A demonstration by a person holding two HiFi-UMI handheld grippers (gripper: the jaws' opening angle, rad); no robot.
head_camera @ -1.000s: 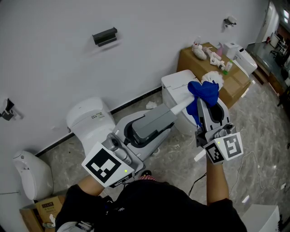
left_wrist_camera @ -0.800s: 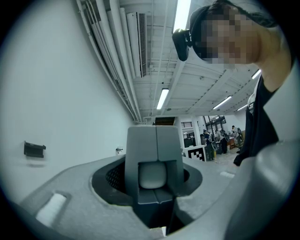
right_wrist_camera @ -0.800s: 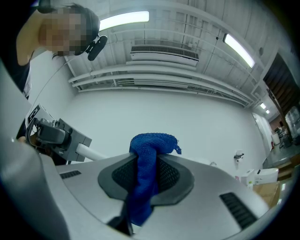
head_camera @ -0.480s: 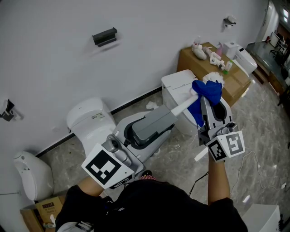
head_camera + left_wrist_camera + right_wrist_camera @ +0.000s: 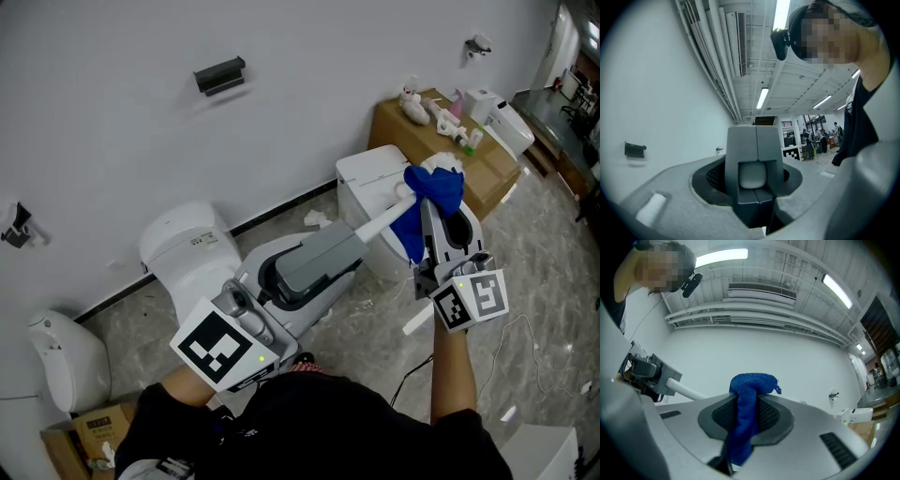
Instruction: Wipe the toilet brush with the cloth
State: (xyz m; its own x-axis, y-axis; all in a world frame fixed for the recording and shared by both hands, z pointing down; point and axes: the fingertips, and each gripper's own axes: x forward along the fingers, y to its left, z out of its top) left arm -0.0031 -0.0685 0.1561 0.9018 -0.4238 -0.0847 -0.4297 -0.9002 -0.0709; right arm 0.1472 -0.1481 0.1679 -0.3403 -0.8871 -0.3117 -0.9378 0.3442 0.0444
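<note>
Now the toilet brush [image 5: 382,218] is clamped by its white handle in the left gripper [image 5: 354,238], whose jaws are closed on it. The blue cloth [image 5: 429,195] is pinched in the right gripper [image 5: 433,208] and draped over the brush near its bristle end, above the toilet tank [image 5: 364,173].

I look at a plain white wall [image 5: 281,122], and a black holder [image 5: 219,76] is fixed high on it. A dark strip runs along the bottom of the wall. The floor [image 5: 548,253] is grey stone with pale veins. A white toilet [image 5: 186,246] stands against the wall, and a rounded white fixture [image 5: 54,361] stands at my left. At my right is a brown cardboard box [image 5: 492,173] with small things on top. Over me, the ceiling [image 5: 787,268] carries long tube lamps [image 5: 721,256] and an air-conditioning unit [image 5: 761,290].
</note>
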